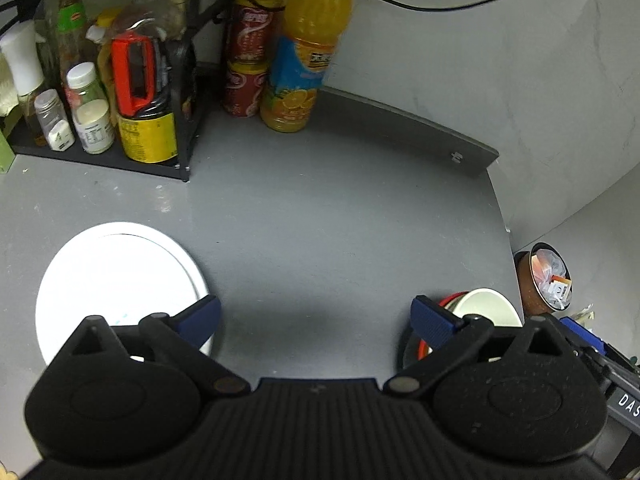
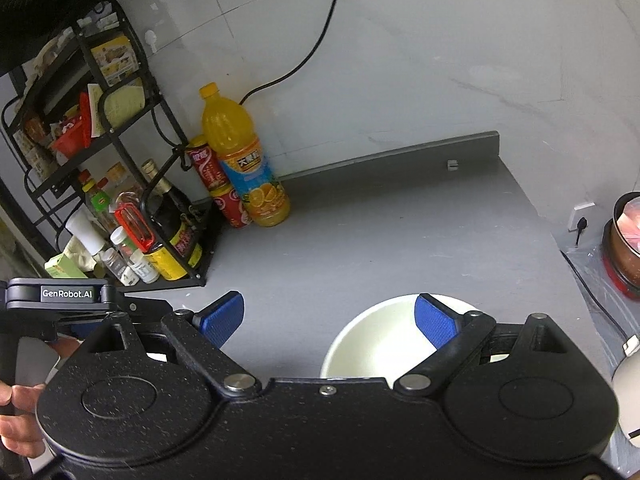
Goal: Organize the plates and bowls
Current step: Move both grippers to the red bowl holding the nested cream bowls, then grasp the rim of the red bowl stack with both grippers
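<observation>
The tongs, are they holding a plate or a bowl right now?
No, neither. The left tongs are open over bare counter, beside the white plate. The right tongs are open above the white bowl, not gripping it.

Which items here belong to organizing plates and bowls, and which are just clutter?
Job:
round white plate
round white bowl

Clutter:
orange juice bottle
two stacked red drink cans
black wire condiment rack
black cable
brown pot

dim, greyish overhead light, blown-out glare on the white plate (image 1: 120, 280), strong fisheye bending at edges
</observation>
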